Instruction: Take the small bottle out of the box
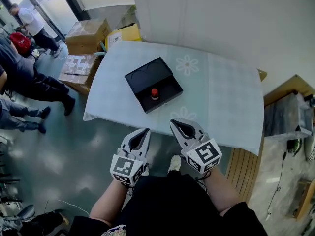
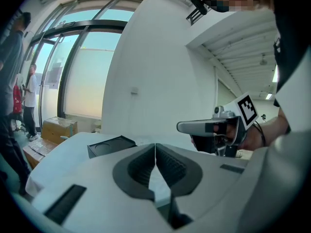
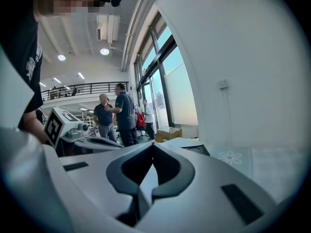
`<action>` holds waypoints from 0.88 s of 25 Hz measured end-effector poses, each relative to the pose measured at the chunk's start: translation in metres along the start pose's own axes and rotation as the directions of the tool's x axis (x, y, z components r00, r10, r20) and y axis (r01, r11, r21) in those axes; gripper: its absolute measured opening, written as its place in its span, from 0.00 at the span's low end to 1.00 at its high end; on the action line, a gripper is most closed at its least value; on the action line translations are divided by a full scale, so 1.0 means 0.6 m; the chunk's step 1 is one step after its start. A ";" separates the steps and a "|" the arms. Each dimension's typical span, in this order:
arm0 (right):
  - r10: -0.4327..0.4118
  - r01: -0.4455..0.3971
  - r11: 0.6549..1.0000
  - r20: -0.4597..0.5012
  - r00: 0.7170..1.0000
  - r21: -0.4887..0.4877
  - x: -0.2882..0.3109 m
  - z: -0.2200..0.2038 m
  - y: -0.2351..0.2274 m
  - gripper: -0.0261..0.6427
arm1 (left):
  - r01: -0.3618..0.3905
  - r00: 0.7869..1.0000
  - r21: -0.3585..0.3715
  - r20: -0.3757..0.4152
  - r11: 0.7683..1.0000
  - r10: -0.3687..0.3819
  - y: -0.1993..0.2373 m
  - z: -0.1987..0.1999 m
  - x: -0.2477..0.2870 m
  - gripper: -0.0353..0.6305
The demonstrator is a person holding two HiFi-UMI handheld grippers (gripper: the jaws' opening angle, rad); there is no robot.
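A black box lies open on the table, which has a pale flowered cloth. A small bottle with a red cap stands in the box's near half. Both grippers hover off the table's near edge, short of the box. My left gripper is shut and holds nothing; its view shows the jaws meeting with the box beyond. My right gripper is shut and empty too, and the box's corner shows past it. The bottle is hidden in both gripper views.
Cardboard boxes and a yellow box sit on the floor at the table's far left. Several people stand to the left. A white wall runs behind the table. Wooden shelving stands at the right.
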State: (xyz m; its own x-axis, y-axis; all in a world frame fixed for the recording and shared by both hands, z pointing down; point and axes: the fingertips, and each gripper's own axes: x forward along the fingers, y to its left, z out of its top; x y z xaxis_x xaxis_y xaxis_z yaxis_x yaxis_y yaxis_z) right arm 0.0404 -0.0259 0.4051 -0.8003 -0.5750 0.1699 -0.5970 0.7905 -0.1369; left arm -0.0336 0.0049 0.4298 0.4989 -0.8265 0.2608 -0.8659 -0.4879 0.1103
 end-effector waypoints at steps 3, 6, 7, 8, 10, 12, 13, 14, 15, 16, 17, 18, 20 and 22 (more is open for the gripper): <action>0.022 -0.022 1.000 -0.002 1.000 -0.001 -0.004 -0.003 -0.018 0.07 | -0.031 1.000 -0.007 0.005 0.999 0.031 -0.006 0.001 0.013 0.10; 0.041 -0.041 0.999 -0.002 0.999 0.004 -0.006 -0.003 -0.034 0.07 | -0.058 0.998 -0.002 0.007 0.998 0.058 -0.012 0.005 0.024 0.10; 0.048 -0.048 0.999 -0.001 0.999 0.007 -0.007 -0.003 -0.038 0.07 | -0.067 0.998 0.001 0.008 0.998 0.067 -0.013 0.006 0.027 0.10; 0.054 -0.054 0.998 -0.001 0.999 0.009 -0.007 -0.003 -0.042 0.07 | -0.077 0.997 0.003 0.008 0.997 0.077 -0.014 0.007 0.029 0.10; 0.068 -0.068 0.998 0.000 0.998 0.014 -0.008 -0.003 -0.049 0.07 | -0.095 0.995 0.006 0.010 0.995 0.095 -0.017 0.009 0.035 0.10; 0.078 -0.078 0.997 0.001 0.997 0.019 -0.009 -0.002 -0.055 0.07 | -0.109 0.994 0.009 0.012 0.994 0.109 -0.018 0.011 0.040 0.10; 0.081 -0.081 0.996 0.001 0.997 0.022 -0.008 -0.002 -0.058 0.07 | -0.115 0.993 0.011 0.011 0.993 0.114 -0.018 0.011 0.044 0.10; 0.082 -0.082 0.996 0.001 0.997 0.024 -0.008 -0.002 -0.062 0.07 | -0.119 0.993 0.011 0.010 0.993 0.119 -0.018 0.011 0.047 0.10; 0.083 -0.083 0.996 0.002 0.997 0.028 -0.007 -0.002 -0.065 0.07 | -0.122 0.993 0.011 0.008 0.992 0.122 -0.018 0.012 0.049 0.10; 0.082 -0.082 0.996 0.004 0.997 0.031 -0.007 -0.001 -0.067 0.07 | -0.125 0.992 0.010 0.007 0.992 0.125 -0.017 0.012 0.052 0.10; 0.081 -0.081 0.996 0.005 0.997 0.033 -0.006 0.000 -0.070 0.07 | -0.128 0.992 0.008 0.006 0.992 0.128 -0.016 0.013 0.054 0.10; 0.079 -0.080 0.996 0.007 0.997 0.035 -0.006 0.000 -0.072 0.07 | -0.132 0.991 0.005 0.007 0.991 0.132 -0.014 0.014 0.056 0.10; 0.076 -0.076 0.996 0.007 0.997 0.036 -0.004 0.000 -0.075 0.07 | -0.135 0.991 0.007 0.010 0.991 0.135 -0.010 0.015 0.059 0.10; 0.071 -0.071 0.997 0.004 0.998 0.037 -0.001 -0.001 -0.078 0.07 | -0.138 0.990 0.009 0.013 0.990 0.138 -0.002 0.014 0.064 0.10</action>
State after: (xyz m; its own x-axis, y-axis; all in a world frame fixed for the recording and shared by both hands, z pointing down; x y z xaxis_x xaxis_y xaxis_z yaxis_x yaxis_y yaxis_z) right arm 0.0689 -0.0621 0.4119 -0.8407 -0.5187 0.1558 -0.5406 0.8209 -0.1841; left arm -0.0129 -0.0285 0.4318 0.3752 -0.8893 0.2614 -0.9261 -0.3717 0.0648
